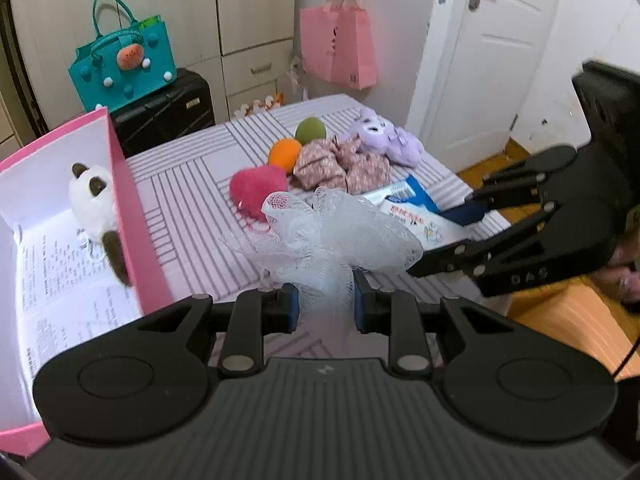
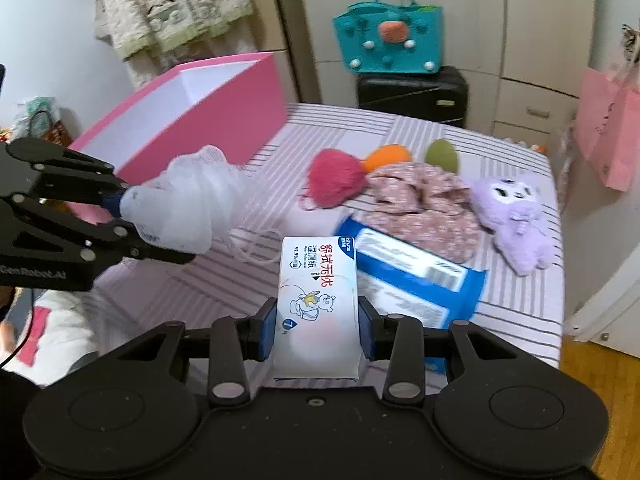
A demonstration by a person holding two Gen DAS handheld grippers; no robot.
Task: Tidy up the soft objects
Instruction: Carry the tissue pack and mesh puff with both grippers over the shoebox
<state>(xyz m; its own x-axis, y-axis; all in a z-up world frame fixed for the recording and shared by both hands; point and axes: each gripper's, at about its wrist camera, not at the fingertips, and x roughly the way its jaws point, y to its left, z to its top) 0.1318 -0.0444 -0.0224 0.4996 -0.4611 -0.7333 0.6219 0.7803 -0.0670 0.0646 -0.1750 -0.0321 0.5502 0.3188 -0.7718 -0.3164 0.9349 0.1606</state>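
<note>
Left gripper [image 1: 325, 306], bottom centre of left wrist view: fingers closed tight on white mesh bath puff [image 1: 332, 236], puff bunched up above the blue pads, lifted off the bed [image 1: 192, 200]. Same puff at centre left of right wrist view, sticking out of the left fingers in front of the pink box [image 2: 224, 112].

Right gripper [image 2: 318, 330], bottom centre of right wrist view: fingers clamped on both sides of small white wipes pack [image 2: 316, 280], pack upright btwn blue pads, printed face to camera. Seen from left wrist view at right edge, w/ pack partly hidden behind puff.

Pink box at far left of left wrist view, open top, white-and-brown plush cat [image 1: 94, 204] lying inside on printed paper.

Rest still on striped bed, mid frame: pink fuzzy heart [image 1: 256, 192], orange ball [image 1: 285, 154], green ball [image 1: 311, 130], floral cloth bundle [image 1: 344, 164], purple plush [image 1: 386, 138] to the right of it. Big blue wipes pack [image 2: 416, 280] just below the cloth, right of the held pack.

Background, upper left: teal bag [image 1: 124, 64] on black suitcase [image 1: 168, 110]; pink tote [image 1: 340, 46] hanging upper centre.
</note>
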